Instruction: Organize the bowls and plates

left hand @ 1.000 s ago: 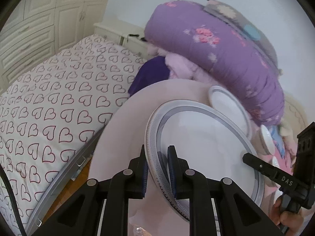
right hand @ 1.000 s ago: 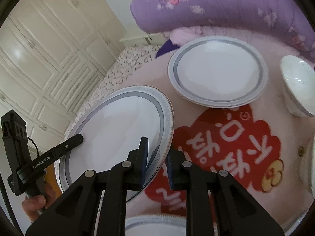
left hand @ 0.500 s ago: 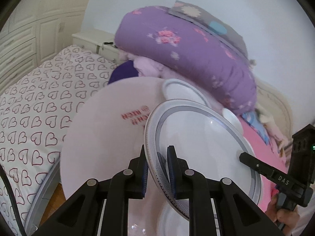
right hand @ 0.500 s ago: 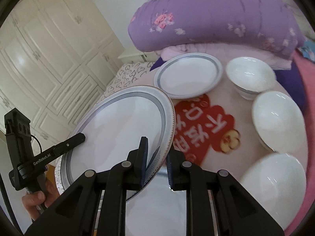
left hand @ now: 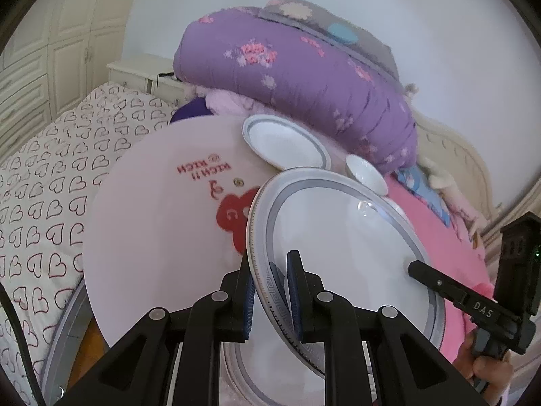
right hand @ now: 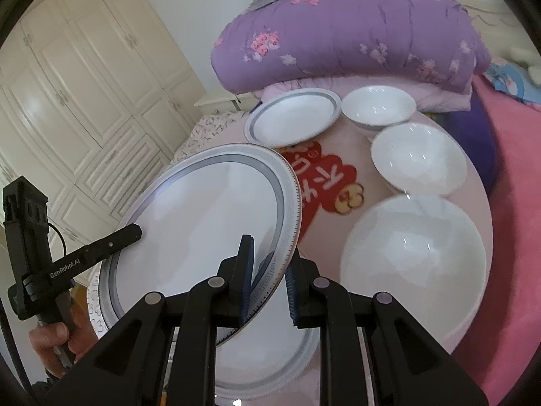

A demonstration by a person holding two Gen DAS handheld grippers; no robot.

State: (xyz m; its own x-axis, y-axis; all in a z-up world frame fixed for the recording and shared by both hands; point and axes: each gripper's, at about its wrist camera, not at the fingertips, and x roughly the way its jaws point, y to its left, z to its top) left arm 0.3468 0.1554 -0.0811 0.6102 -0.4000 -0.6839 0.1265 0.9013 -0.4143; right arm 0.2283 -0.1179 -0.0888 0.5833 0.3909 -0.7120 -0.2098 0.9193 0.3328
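I have both tools clamped on one large grey-rimmed plate [right hand: 203, 223], held tilted above the round pink table [left hand: 152, 237]: the left gripper [left hand: 270, 291] pinches its left rim, the right gripper [right hand: 267, 280] pinches its right rim. Directly under it, nearest me, a second large plate [right hand: 287, 365] lies flat on the table. On the right, three white bowls [right hand: 412, 257] run in a line from near to far. At the far edge sits a smaller grey-rimmed plate [right hand: 290, 118], just beside the farthest bowl. Beyond the table lies a folded purple quilt [right hand: 338, 40].
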